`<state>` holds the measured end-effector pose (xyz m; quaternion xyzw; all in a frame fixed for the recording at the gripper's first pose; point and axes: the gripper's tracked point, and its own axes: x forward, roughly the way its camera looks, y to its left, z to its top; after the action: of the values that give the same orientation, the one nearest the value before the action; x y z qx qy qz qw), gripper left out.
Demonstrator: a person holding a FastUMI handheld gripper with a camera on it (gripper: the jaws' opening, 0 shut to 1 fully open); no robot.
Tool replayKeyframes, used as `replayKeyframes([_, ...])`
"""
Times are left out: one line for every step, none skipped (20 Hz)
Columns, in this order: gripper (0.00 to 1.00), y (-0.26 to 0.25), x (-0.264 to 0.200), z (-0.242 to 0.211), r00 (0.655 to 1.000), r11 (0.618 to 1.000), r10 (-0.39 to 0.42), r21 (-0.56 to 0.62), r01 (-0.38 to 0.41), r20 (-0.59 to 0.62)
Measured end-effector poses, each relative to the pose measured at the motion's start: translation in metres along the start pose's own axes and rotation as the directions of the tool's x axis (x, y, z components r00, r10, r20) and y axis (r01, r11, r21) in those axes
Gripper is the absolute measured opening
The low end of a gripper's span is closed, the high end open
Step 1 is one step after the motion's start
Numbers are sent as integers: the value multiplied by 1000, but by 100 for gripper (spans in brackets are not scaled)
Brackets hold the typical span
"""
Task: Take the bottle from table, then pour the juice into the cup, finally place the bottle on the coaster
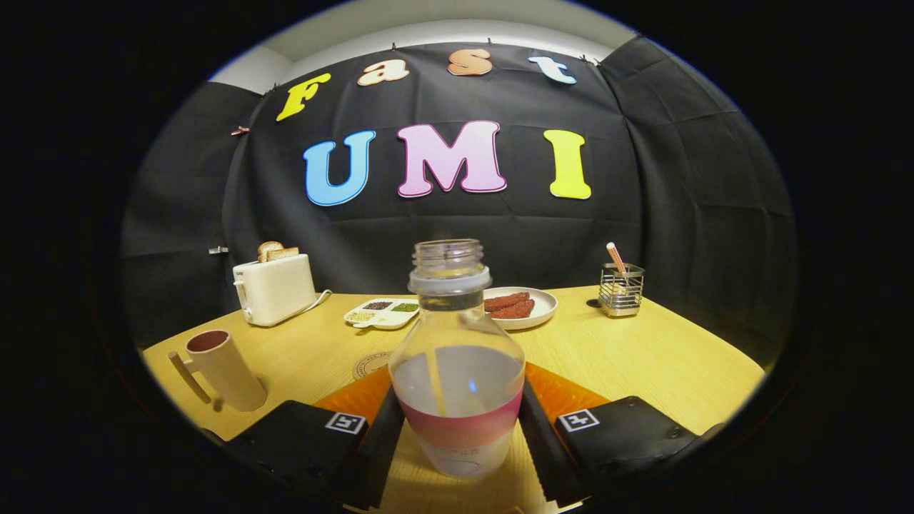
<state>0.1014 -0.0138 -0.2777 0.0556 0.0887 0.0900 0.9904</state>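
both fingers [385,435] press the sides of the clear uncapped plastic juice bottle [457,371], holding it upright so nothing spills; the beige mug [225,368] waits left of it on the wooden counter [643,357].

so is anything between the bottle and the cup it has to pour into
Nothing visible. The bottle sits between the fingers of the gripper, both pressing its sides. The cup stands apart to its left, with only bare table between them. The toaster and the plate lie well beyond.
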Motion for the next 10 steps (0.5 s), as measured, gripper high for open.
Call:
replayKeyframes([81,0,0,0,1000,1000,1,-9,-1,2])
replayKeyframes([80,1,1,0,1000,1000,6,-23,-5,2])
replayKeyframes([79,2,1,1,1000,999,11,-35,-11,2])
replayKeyframes([79,4,1,-1,1000,998,20,-52,-20,-4])
replayKeyframes([77,6,2,0,1000,997,29,-69,-30,-8])
replayKeyframes([77,8,2,2,999,996,40,-81,-41,-11])
replayKeyframes([76,11,3,3,999,995,52,-88,-54,-15])
replayKeyframes([75,15,3,7,998,993,65,-97,-66,-15])
replayKeyframes([75,18,3,11,997,991,75,-113,-76,-15])
replayKeyframes([75,21,3,16,996,988,84,-132,-85,-12])
